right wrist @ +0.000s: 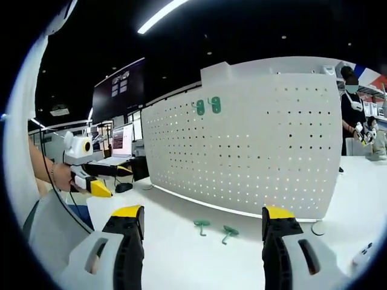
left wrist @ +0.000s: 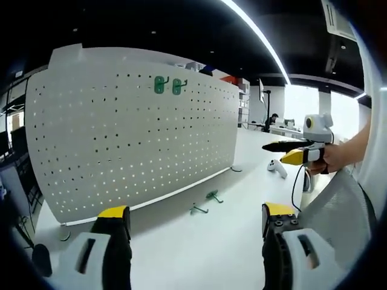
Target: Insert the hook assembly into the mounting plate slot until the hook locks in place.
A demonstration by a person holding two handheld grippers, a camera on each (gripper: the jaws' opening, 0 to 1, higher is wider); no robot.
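Item 1, pegboard mounting plate [left wrist: 130, 130]: white, perforated, upright on the tabletop [left wrist: 199, 241]; centre-left of the left gripper view, centre-right of the right gripper view [right wrist: 248, 145]. It likely stands this way so its holes face the person for insertion.

Item 2, mounted hooks [left wrist: 167, 84]: two green, side by side near the plate's top edge; upper centre in both views [right wrist: 207, 106]. Seemingly already seated.

Item 3, loose hooks [left wrist: 205, 203]: two green, lying flat on the tabletop just before the plate's foot, near each other; lower centre [right wrist: 213, 229]. Neither is grasped; probably staged within reach for pickup.

Item 4, left gripper [left wrist: 196, 226]: jaws spread wide, empty, bottom of its own view; also at left in the right gripper view [right wrist: 101, 181], held in a hand [right wrist: 57, 175].

Item 5, right gripper [right wrist: 199, 226]: jaws spread, empty; seen at right of the left gripper view [left wrist: 290, 151], where its jaw gap is hard to judge.

Obscured: hook shapes and the locking detail are too small to read; the plate's left edge is cut off by the picture's curve.
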